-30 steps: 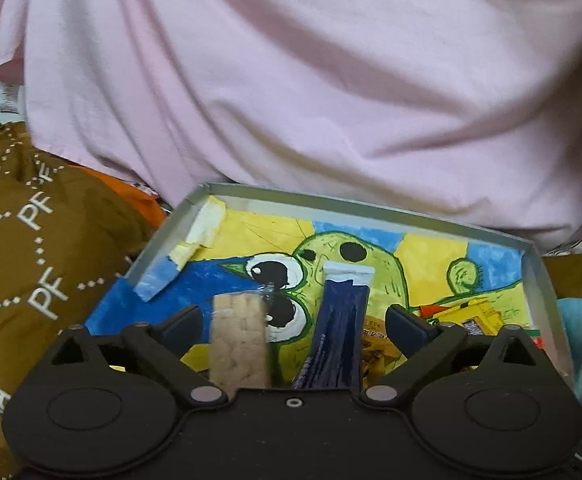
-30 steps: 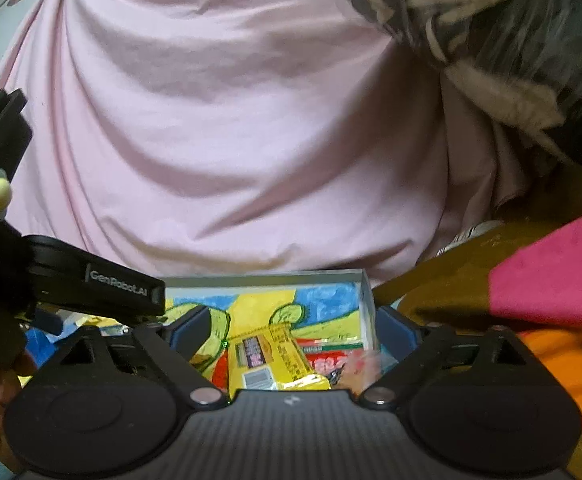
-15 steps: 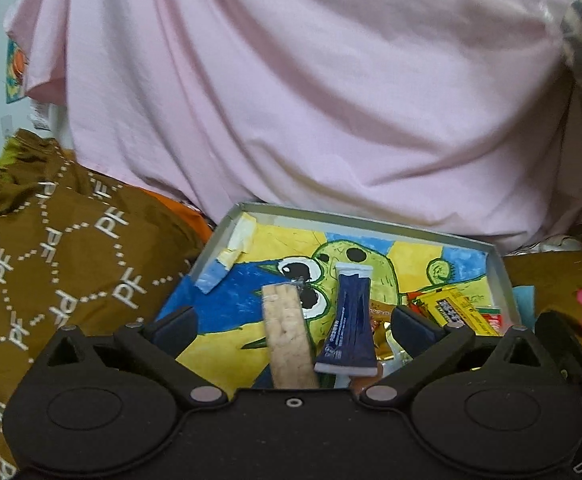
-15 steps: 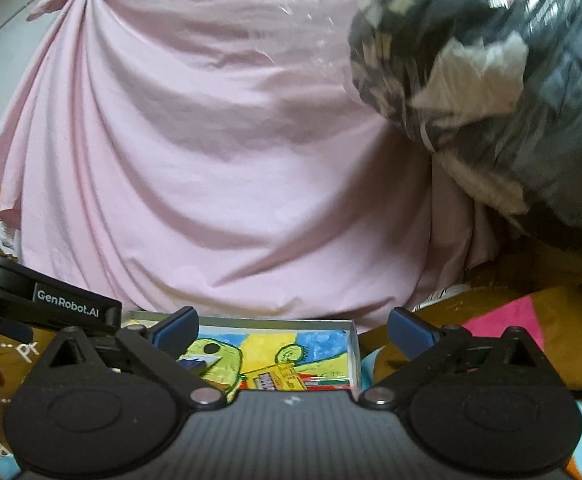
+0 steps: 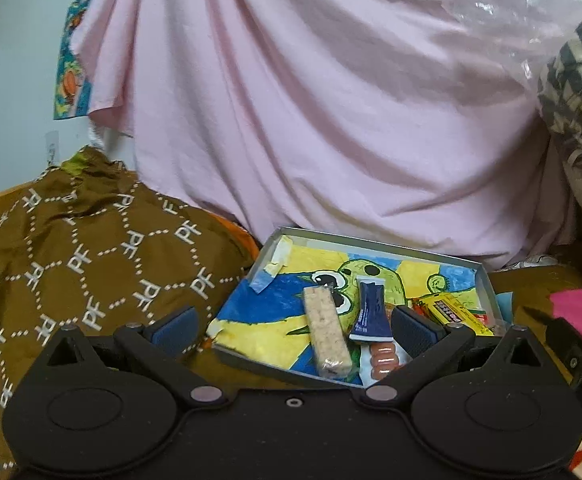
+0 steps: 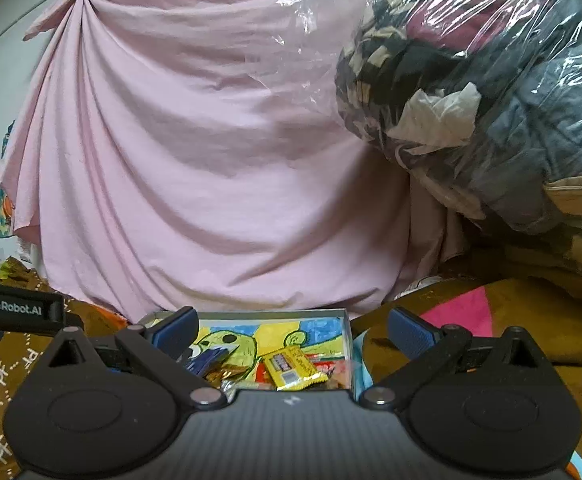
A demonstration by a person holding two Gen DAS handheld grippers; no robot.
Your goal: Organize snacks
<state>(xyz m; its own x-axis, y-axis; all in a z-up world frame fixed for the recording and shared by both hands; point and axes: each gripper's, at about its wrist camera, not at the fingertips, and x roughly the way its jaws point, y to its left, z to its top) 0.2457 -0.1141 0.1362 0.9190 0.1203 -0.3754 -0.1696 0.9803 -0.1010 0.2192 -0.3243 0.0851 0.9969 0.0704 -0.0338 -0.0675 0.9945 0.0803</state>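
- My left tongs [image 5: 293,330] and right tongs [image 6: 291,330] both gape, grasping nothing.
- Snacks lie in the tray [image 5: 485,280], lower centre: bar [image 5: 327,330], blue pack [image 5: 371,312], yellow pack [image 6: 291,370].
- Packing looks finished; next I'd check for strays.

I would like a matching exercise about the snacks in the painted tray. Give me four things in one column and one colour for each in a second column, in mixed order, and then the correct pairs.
Things:
1. puffed rice bar
2. tube-shaped packet
3. wrapped candy bar
4. sausage pack

Colours:
A. yellow
B. pinkish orange
C. pale beige
D. dark blue

All four lie inside the tray, which has a green cartoon figure painted on its floor.

Pairs: 1-C, 2-D, 3-A, 4-B
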